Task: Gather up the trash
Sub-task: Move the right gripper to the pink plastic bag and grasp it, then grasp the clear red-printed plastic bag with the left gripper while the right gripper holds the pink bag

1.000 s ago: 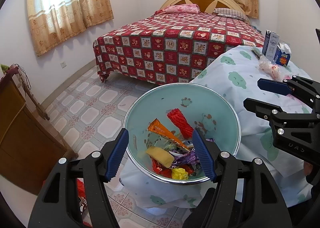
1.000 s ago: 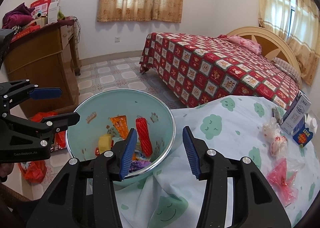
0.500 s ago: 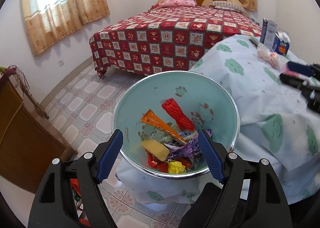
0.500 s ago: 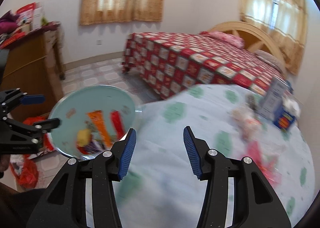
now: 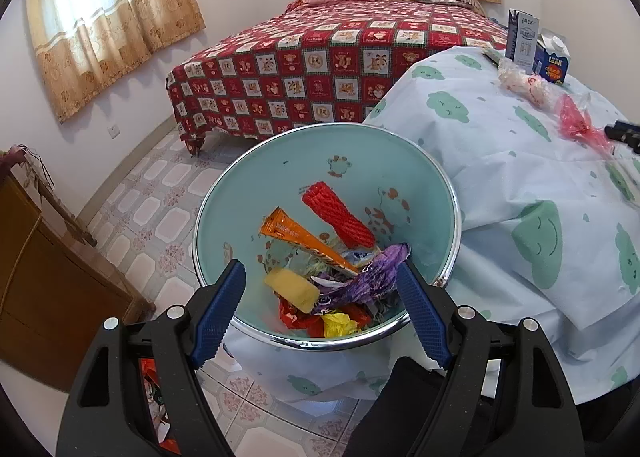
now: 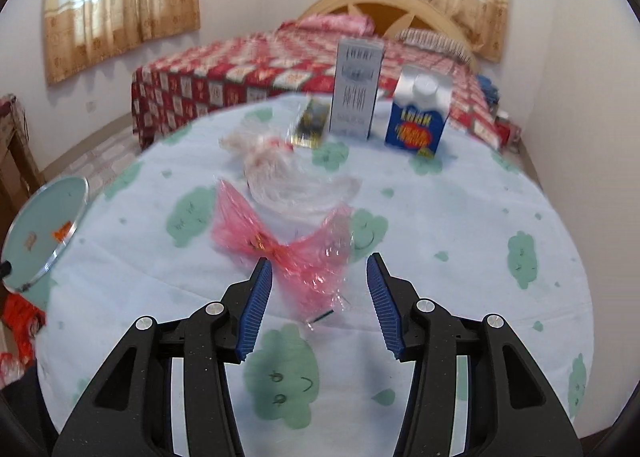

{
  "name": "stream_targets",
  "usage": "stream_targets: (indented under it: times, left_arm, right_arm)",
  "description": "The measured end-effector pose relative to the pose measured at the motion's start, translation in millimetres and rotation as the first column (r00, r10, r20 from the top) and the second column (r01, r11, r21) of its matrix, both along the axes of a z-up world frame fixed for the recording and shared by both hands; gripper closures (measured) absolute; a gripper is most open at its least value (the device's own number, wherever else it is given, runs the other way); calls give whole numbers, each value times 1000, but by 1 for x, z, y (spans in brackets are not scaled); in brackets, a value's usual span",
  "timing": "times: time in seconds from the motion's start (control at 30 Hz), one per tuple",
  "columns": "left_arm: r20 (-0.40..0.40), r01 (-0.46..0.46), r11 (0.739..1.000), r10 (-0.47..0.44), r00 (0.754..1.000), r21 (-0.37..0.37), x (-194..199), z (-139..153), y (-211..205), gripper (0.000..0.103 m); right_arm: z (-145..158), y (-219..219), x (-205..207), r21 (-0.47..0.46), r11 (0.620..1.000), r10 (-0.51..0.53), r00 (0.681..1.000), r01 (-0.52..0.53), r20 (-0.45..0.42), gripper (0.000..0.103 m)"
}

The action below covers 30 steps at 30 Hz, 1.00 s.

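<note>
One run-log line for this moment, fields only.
left tool: open, over bin of wrappers | right tool: open, at pink bag on table | cartons untouched

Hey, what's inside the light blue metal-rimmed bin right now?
The light blue metal-rimmed bin holds a red ridged wrapper, an orange stick packet, a yellow block and purple foil. Anything beneath is covered.

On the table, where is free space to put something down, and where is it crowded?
Free: the cloth right of the pink plastic wrapper, toward the table's right edge, and the near patch under the right gripper. Crowded: the far side, with clear bag, grey carton and blue carton.
</note>
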<state>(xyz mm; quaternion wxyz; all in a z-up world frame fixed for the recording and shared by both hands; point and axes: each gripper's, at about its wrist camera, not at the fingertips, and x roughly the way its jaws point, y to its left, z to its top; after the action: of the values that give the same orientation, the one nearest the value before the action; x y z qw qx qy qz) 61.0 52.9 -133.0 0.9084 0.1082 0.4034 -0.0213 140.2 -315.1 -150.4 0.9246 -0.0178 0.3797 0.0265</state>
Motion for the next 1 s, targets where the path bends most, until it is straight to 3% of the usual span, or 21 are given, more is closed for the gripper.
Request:
stream_targets:
  times: [0.1,0.13,0.33,0.6,0.83,1.0]
  left_arm:
    - [6,-7,1000,7,1000,-2,2,3,1,26]
    - [5,-11,1000,11,1000,-3,3,3,2,26]
    - [14,-25,1000,25,1000,-2,7,7,1,26]
    - [41,5,1000,-5,999,-21,21,27,-32,26]
    - [51,119,991,-115,992,-63,47,44,-119,26]
    - [48,196,977,-193,980,-80,69,48,-190,26]
  right_arm:
    - [-4,-7,4,31,999,32,999,-31,-30,57]
    - [-6,-5,5,24,998,52,998,-50,-46,66]
    - [-6,-2,-7,59,994,95,994,-92,-46,89]
    - [11,-22,-39,130,991,40,998,-45,41,91]
    - [20,-83,-41,88,981,-183,979,175,93,91]
    - [14,-114,-31,103,962,-263,961,254,88,91]
